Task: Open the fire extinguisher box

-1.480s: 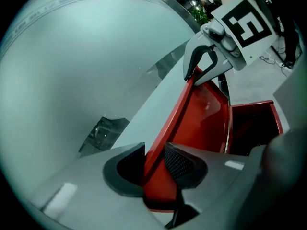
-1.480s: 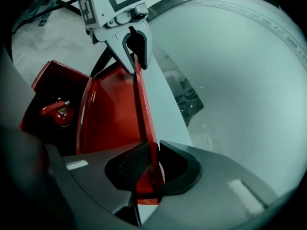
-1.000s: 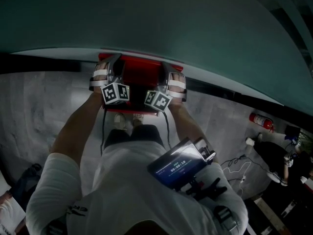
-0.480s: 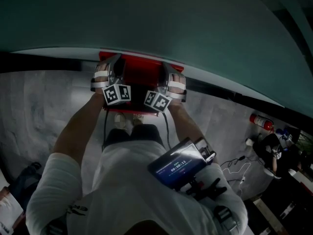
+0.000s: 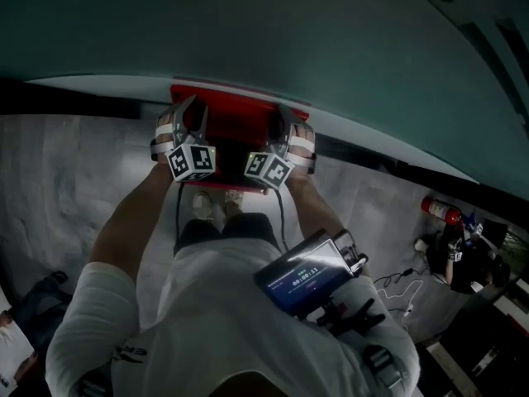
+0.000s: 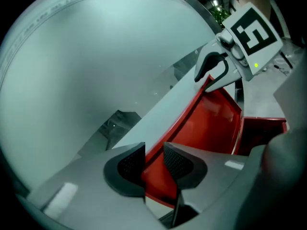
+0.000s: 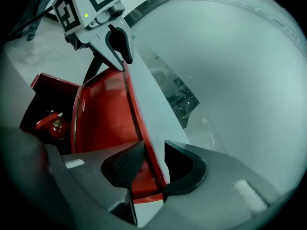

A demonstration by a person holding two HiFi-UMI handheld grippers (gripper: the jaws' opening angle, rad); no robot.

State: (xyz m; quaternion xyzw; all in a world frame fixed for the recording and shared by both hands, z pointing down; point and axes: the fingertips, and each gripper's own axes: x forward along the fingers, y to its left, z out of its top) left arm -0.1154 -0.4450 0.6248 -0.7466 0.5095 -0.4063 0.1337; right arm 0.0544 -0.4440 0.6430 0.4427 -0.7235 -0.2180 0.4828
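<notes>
The red lid (image 5: pixel 235 131) of the fire extinguisher box stands raised, its outer face against the pale wall (image 5: pixel 264 31). My left gripper (image 5: pixel 190 110) is shut on the lid's left edge; the edge (image 6: pixel 158 150) sits pinched between its pads (image 6: pixel 178 164). My right gripper (image 5: pixel 285 118) is at the lid's right edge. Its jaws are opening, with the edge (image 7: pixel 148 152) still between them and a gap beside the outer pad (image 7: pixel 178 166). Below the lid (image 7: pixel 103 114), the open box (image 7: pixel 38 87) shows a red extinguisher (image 7: pixel 53 123) inside.
The person's shoes (image 5: pixel 212 205) stand on the grey floor just in front of the box. A second red extinguisher (image 5: pixel 440 210) lies on the floor at the right, near cables (image 5: pixel 397 281) and another person (image 5: pixel 463 255). A screen device (image 5: pixel 306 278) hangs at the person's chest.
Both grippers stay at the lid's two edges, which sit slightly higher. The person at the far right has moved leftward.
</notes>
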